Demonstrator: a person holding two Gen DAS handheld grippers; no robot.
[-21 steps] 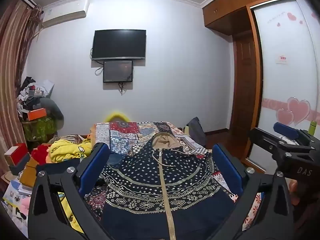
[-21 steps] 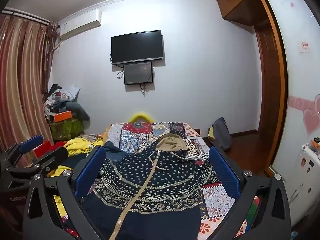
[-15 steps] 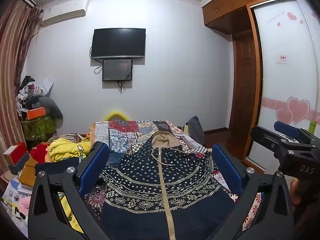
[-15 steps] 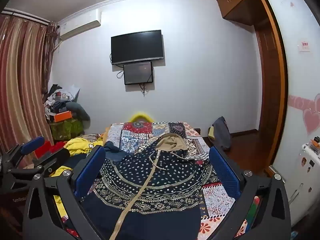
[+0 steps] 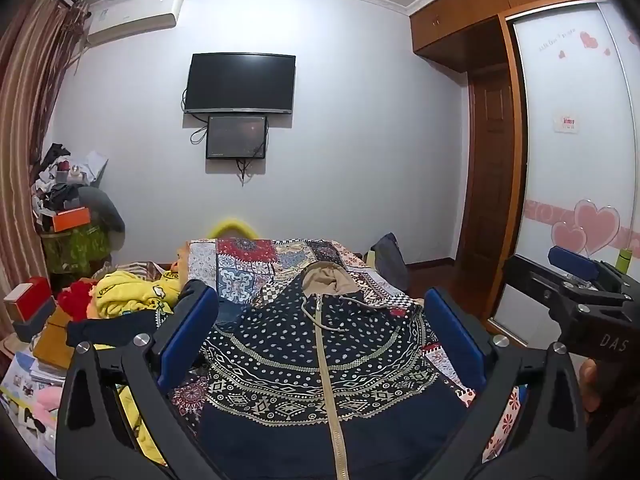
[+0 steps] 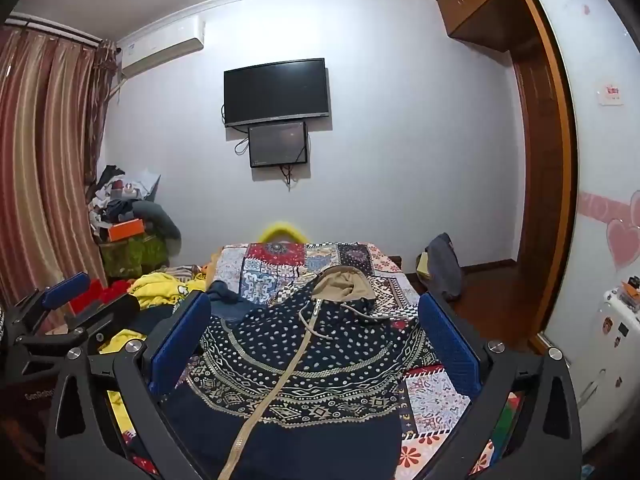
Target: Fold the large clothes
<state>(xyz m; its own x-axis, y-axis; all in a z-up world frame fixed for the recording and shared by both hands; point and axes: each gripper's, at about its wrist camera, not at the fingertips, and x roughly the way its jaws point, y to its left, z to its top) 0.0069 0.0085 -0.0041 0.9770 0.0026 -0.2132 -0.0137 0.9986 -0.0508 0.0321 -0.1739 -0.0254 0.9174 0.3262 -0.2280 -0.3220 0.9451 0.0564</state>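
A dark navy hooded jacket [image 5: 304, 360] with white dots, patterned bands, a tan zip and a tan hood lining lies spread flat on the patchwork bed cover [image 5: 248, 264], hood at the far end. In the left wrist view my left gripper [image 5: 318, 296] hangs open above the jacket's near half, nothing between its blue pads [image 5: 188, 332]. The right gripper [image 5: 560, 276] shows at the right edge. In the right wrist view the same jacket [image 6: 304, 364] lies under my open right gripper [image 6: 314, 300], with the left gripper [image 6: 92, 296] at the left edge, also open.
Yellow clothes [image 5: 132, 292] and a dark garment lie heaped on the bed's left side, with boxes [image 5: 28, 304] and clutter beyond. A dark bag [image 5: 386, 256] sits on the floor right of the bed. A wardrobe with a sliding door [image 5: 572, 160] stands at the right.
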